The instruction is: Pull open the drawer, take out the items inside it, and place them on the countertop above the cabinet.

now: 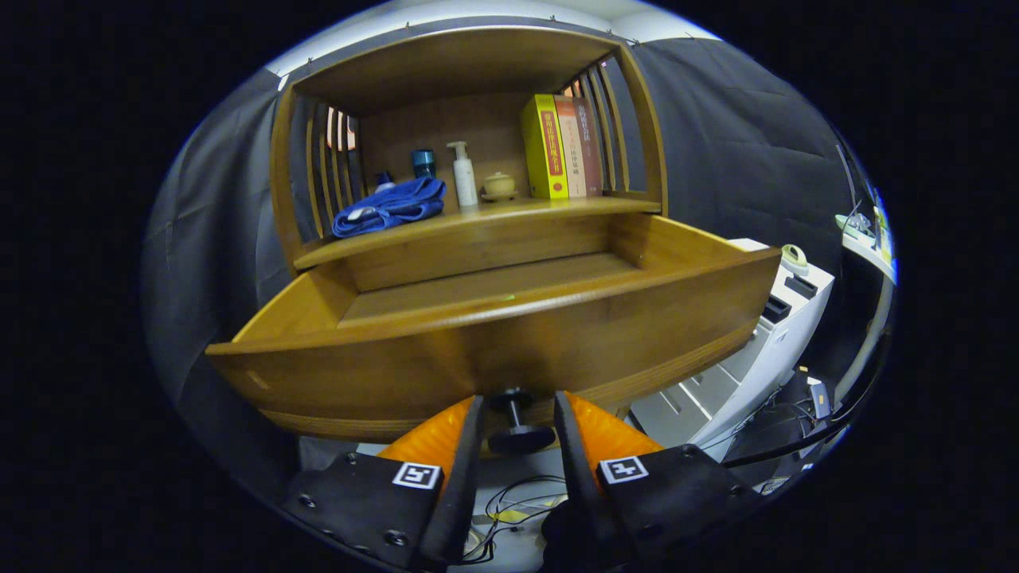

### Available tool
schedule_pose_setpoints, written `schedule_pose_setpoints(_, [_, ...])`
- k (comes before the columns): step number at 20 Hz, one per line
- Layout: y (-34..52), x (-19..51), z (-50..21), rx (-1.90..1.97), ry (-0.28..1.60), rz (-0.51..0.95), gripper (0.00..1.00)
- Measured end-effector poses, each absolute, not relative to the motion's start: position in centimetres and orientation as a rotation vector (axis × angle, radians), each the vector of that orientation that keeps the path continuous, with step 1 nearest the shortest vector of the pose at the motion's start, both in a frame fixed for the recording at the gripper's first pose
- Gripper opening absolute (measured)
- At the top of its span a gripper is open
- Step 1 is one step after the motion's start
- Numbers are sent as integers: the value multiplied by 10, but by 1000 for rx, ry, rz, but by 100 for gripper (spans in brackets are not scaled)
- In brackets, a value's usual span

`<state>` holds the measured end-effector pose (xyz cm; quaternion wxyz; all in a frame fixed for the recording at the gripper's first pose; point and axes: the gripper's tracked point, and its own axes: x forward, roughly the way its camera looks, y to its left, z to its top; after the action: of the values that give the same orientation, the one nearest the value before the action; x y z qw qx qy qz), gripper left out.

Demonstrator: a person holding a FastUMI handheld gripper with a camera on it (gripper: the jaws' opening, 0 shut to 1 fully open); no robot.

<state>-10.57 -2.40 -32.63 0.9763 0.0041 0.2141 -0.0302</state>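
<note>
Cabinet (pixel 470 72): wooden, countertop (pixel 509 211) at 12 o'clock of the gripper.
Drawer (pixel 493 350): pulled open; visible floor bare, front strip hidden.
Towel (pixel 390 208): blue, on countertop, 11 o'clock.
Knob (pixel 516 422): flanked by gripper (pixel 517 414) fingers, spread, contact not discernible.
Risk: drawer judged liable to be overpulled and dropped.

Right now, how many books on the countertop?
3, upright side by side at the shelf's right end: yellow book, orange book, brown book. More may hide behind.
</note>
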Motion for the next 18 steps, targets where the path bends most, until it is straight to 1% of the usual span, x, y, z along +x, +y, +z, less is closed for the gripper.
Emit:
schedule_pose_setpoints(2, [-23, -104, -303, -7, 410, -53, 70])
schedule_pose_setpoints(3, [-23, -104, -291, -14, 402, -55, 79])
schedule_pose_setpoints(7, [-15, -96, -252, -13, 381, -26, 87])
schedule_pose_setpoints(11, [-12, -66, -219, -16, 357, -41, 97])
schedule_pose_setpoints(12, [-12, -59, -219, -23, 376, -45, 97])
schedule_pose_setpoints(16, [9, -21, -214, -32, 422, 13, 97])
schedule_pose_setpoints(18, [16, -5, -223, -81, 486, 44, 97])
